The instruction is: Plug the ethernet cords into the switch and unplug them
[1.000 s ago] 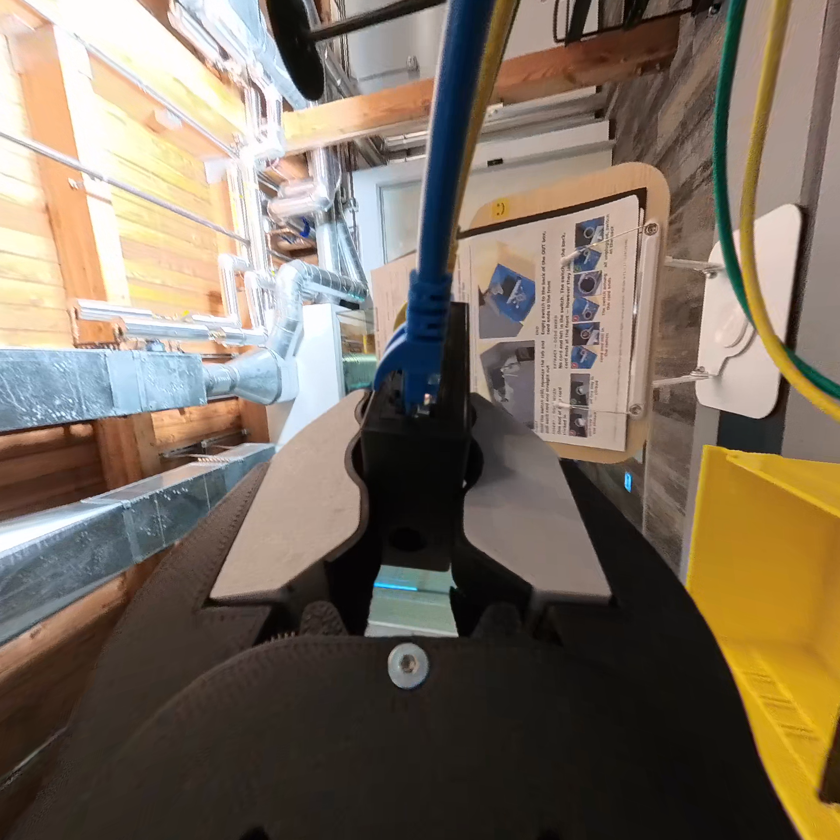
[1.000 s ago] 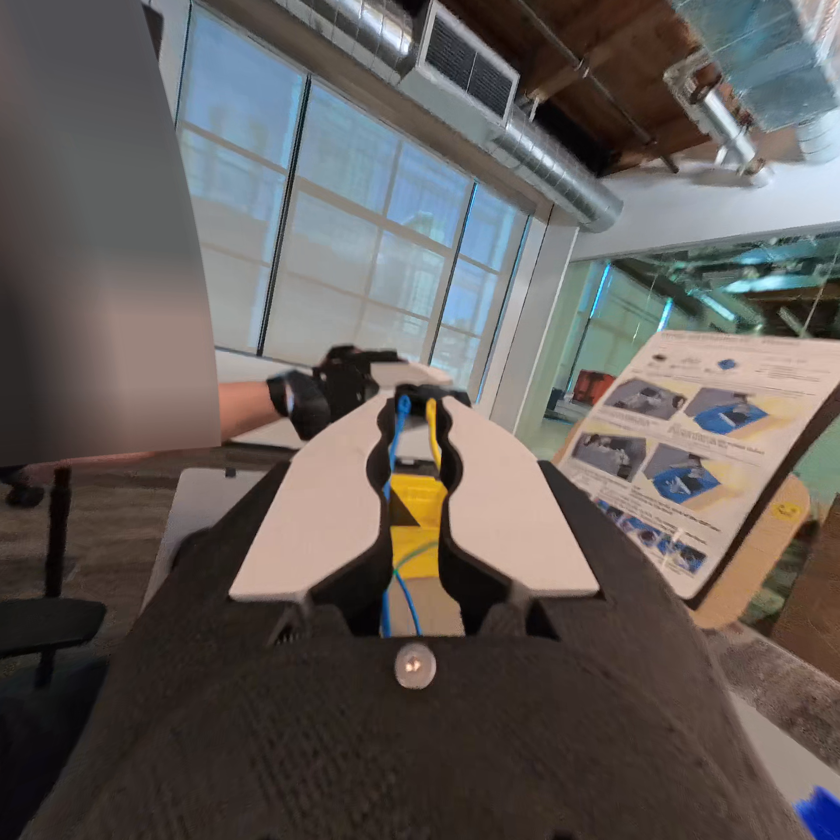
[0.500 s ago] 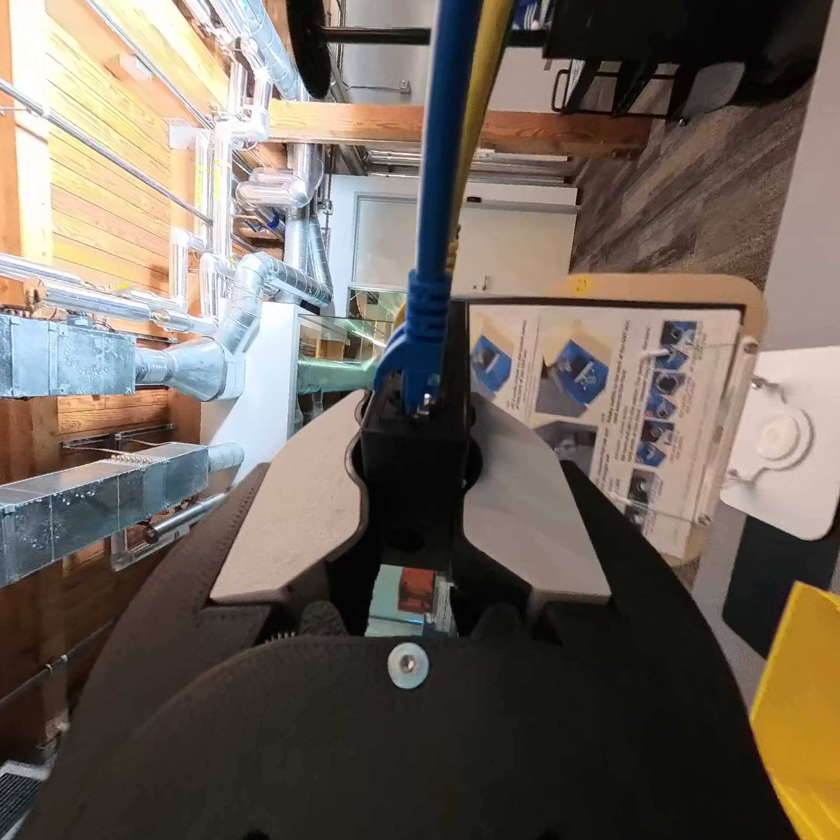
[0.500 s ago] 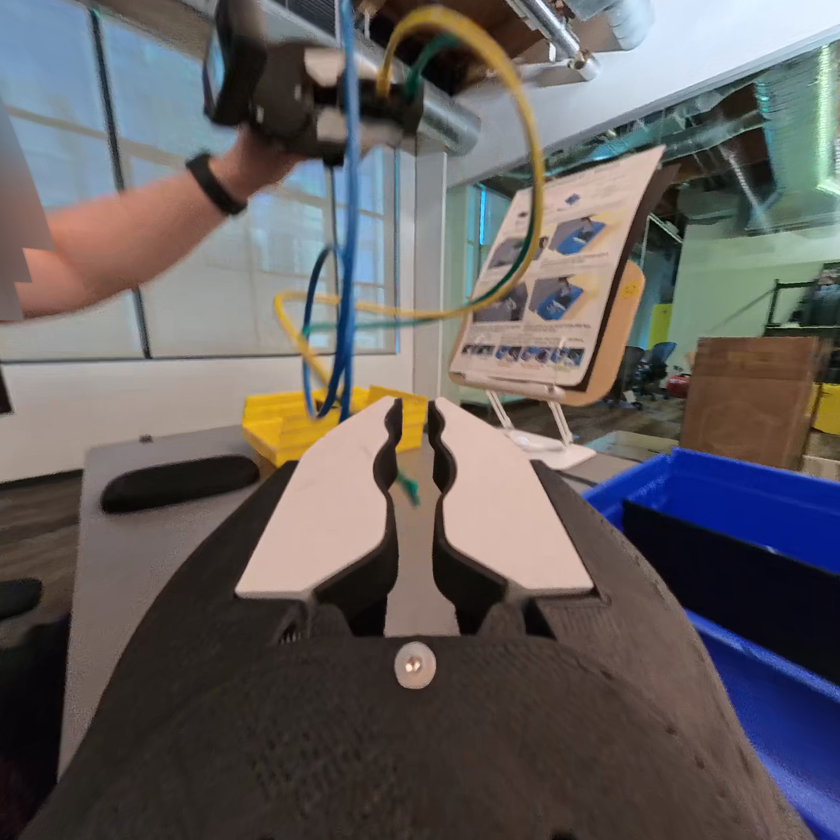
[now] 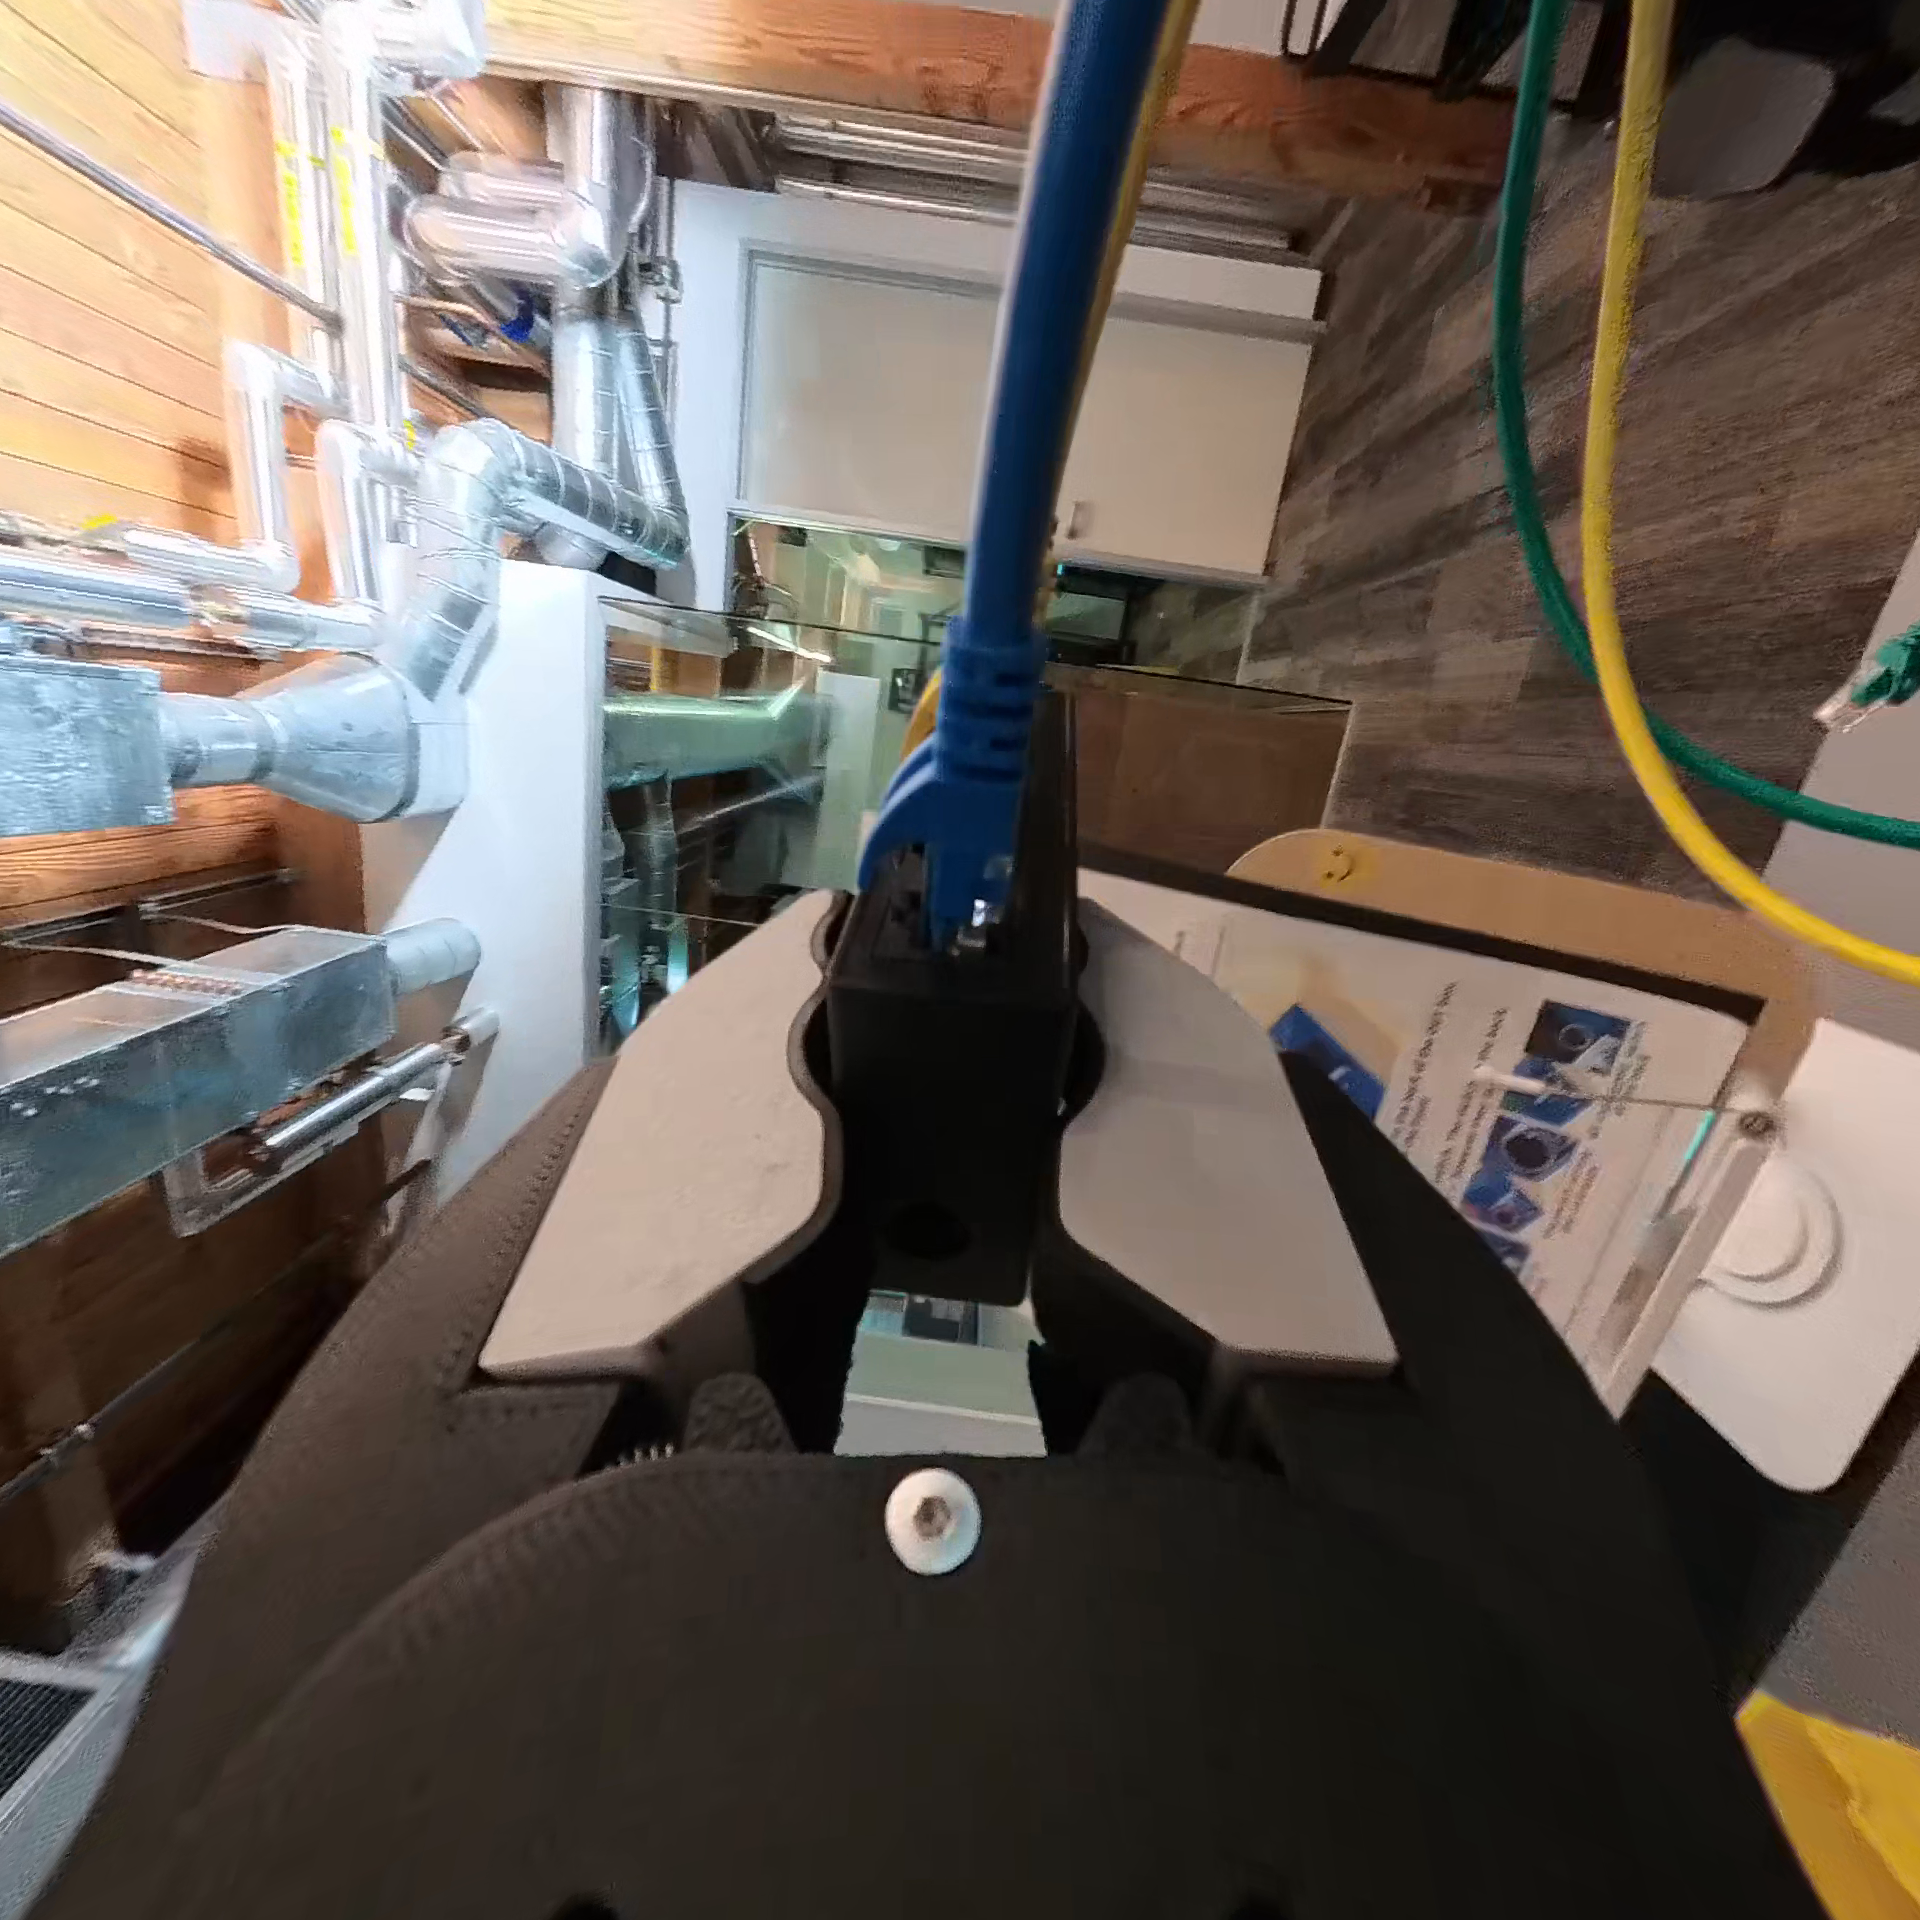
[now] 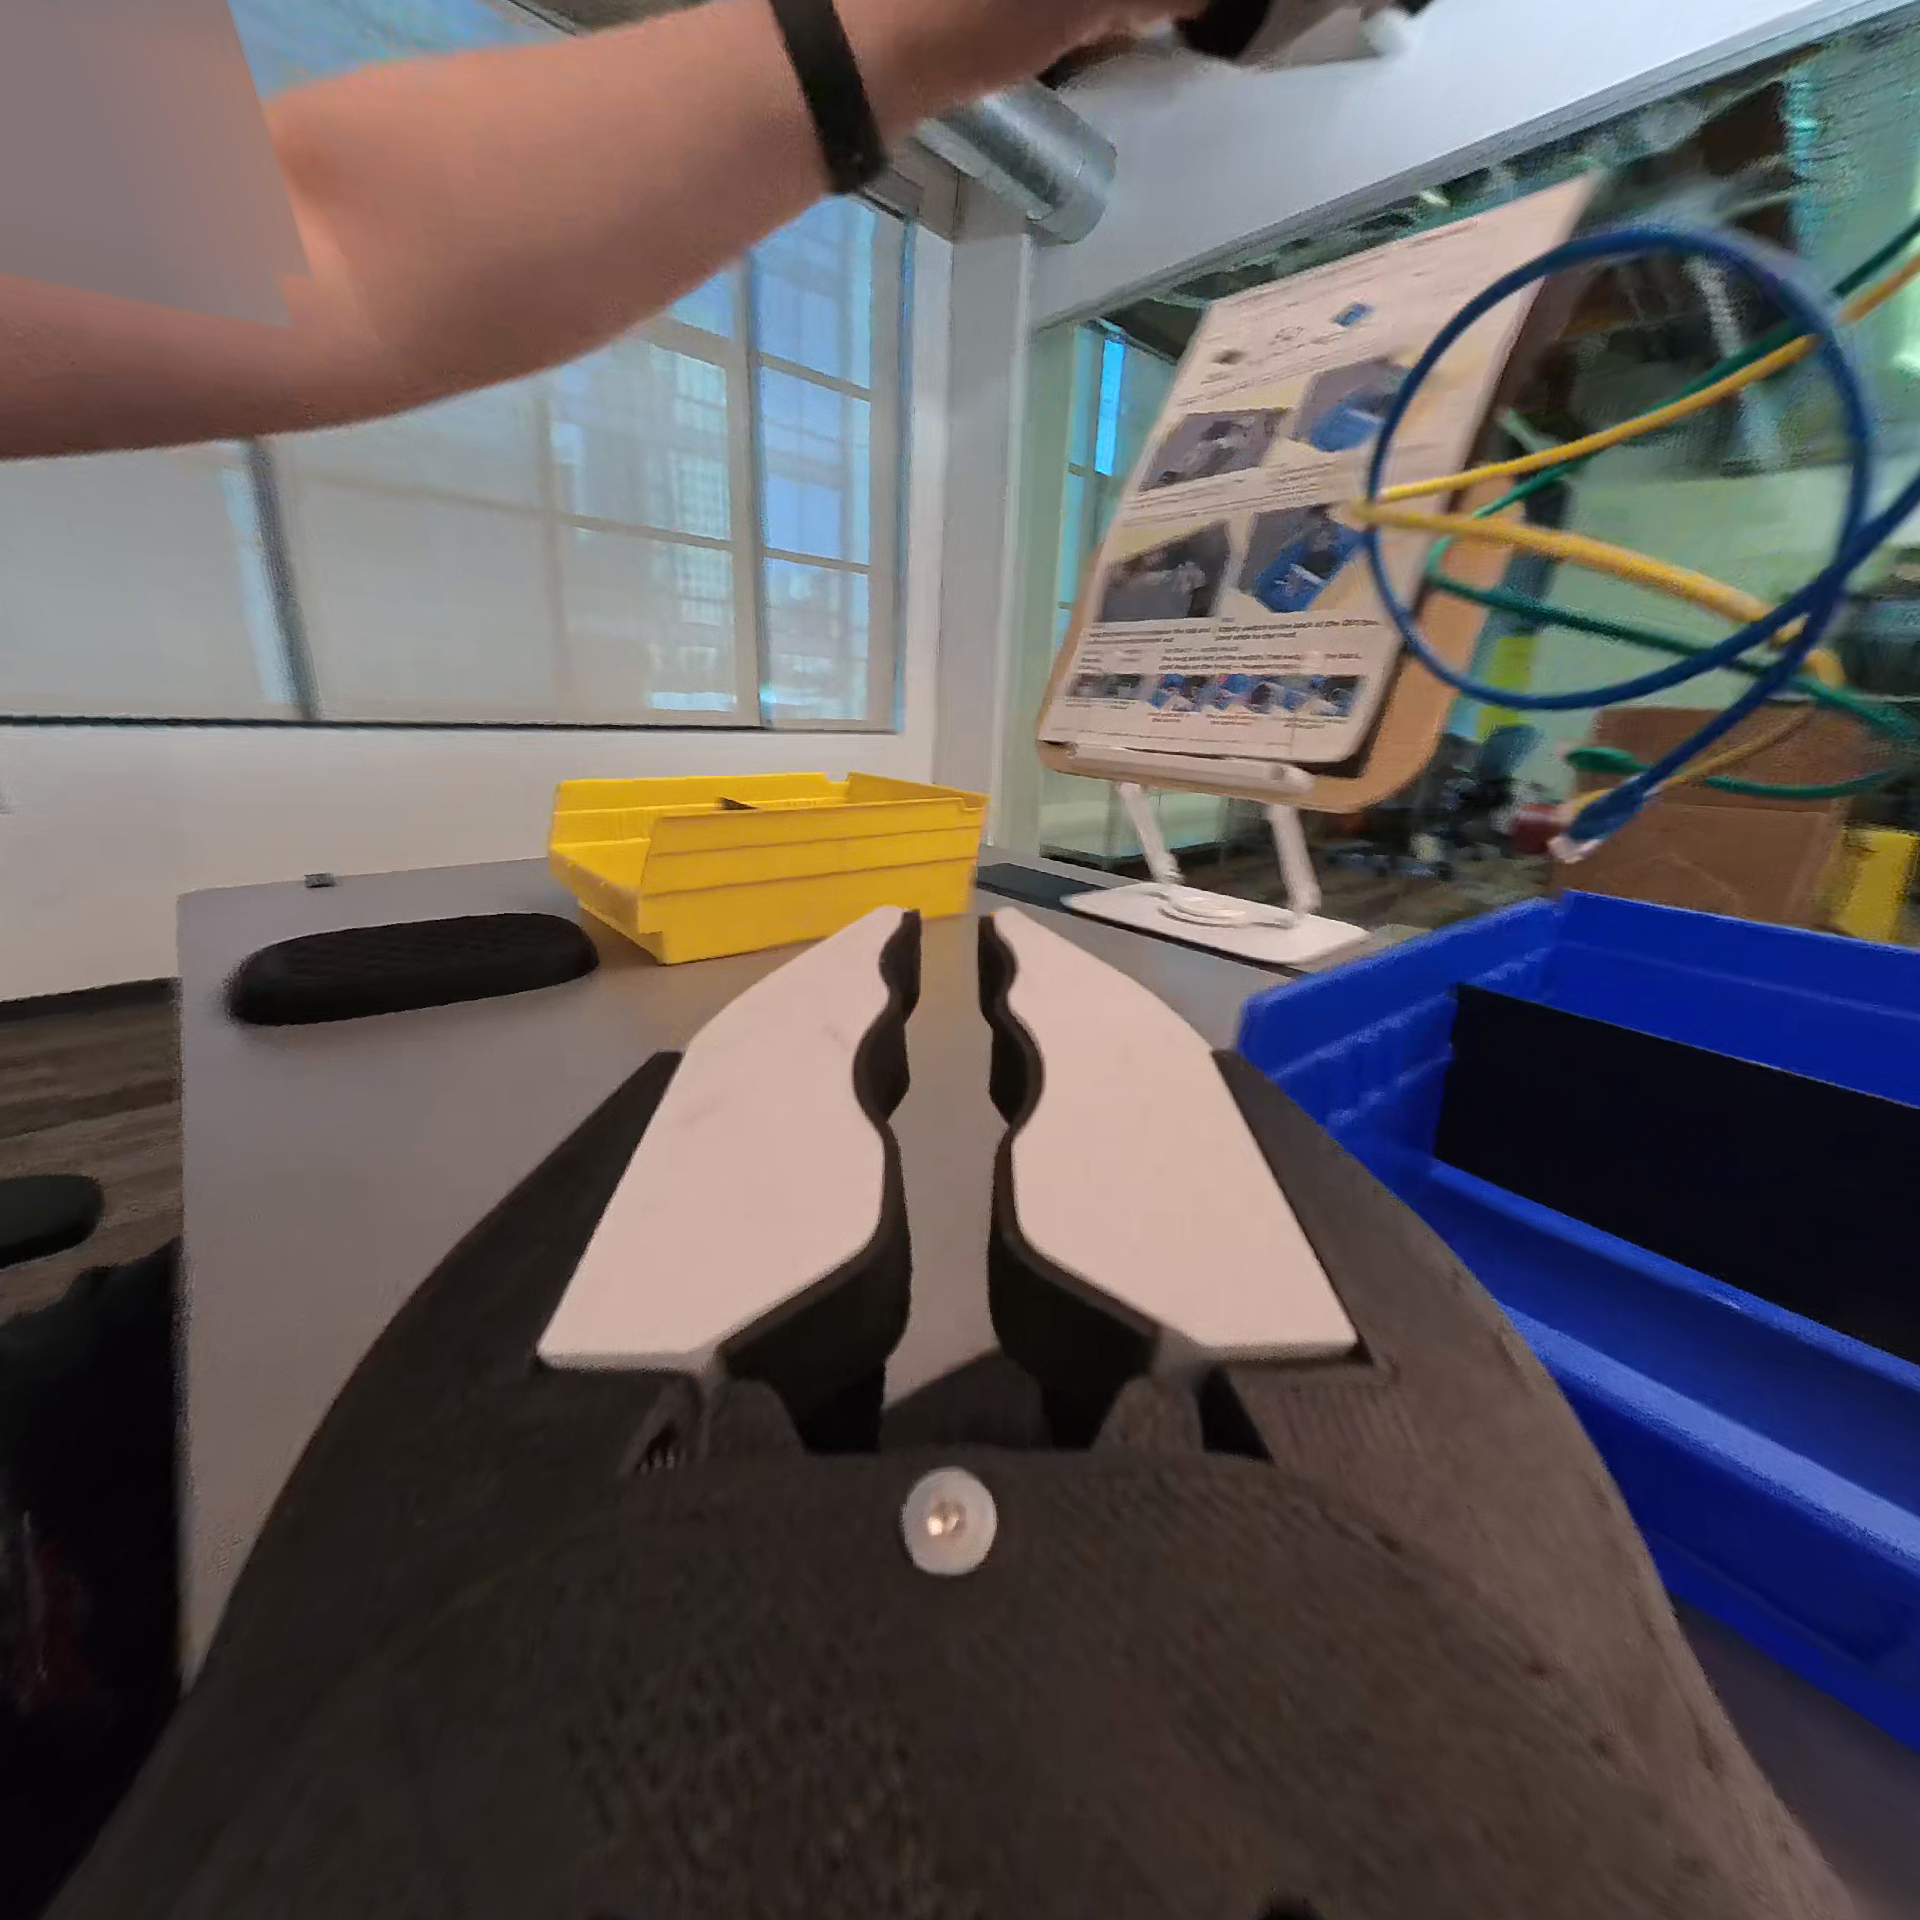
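My left gripper (image 5: 951, 935) is shut on the black switch (image 5: 945, 1122) and holds it up in the air. A blue ethernet cord (image 5: 1023, 416) is plugged into the switch's top face. A yellow cord (image 5: 1610, 520) and a green cord (image 5: 1517, 416) hang to the right, and the green plug (image 5: 1886, 686) dangles free. In the right wrist view the blue cord (image 6: 1621, 241) loops at upper right with its free plug (image 6: 1605, 821) hanging, crossed by the yellow cord (image 6: 1621, 577). My right gripper (image 6: 948, 925) is low over the grey table (image 6: 364, 1143), nearly closed and empty.
A yellow bin (image 6: 769, 852) stands at the table's far side, a blue bin (image 6: 1558, 1195) at the right. An instruction sheet on a stand (image 6: 1247, 520) is behind them. A black pad (image 6: 416, 966) lies at the left. A person's arm (image 6: 520, 208) reaches overhead. My hands' fingertips stand some 45 centimetres from each other.
My right gripper has come away from the cords and dropped towards the table, empty. My left gripper has kept hold of the switch, raised and swung right; the cords now hang to the right.
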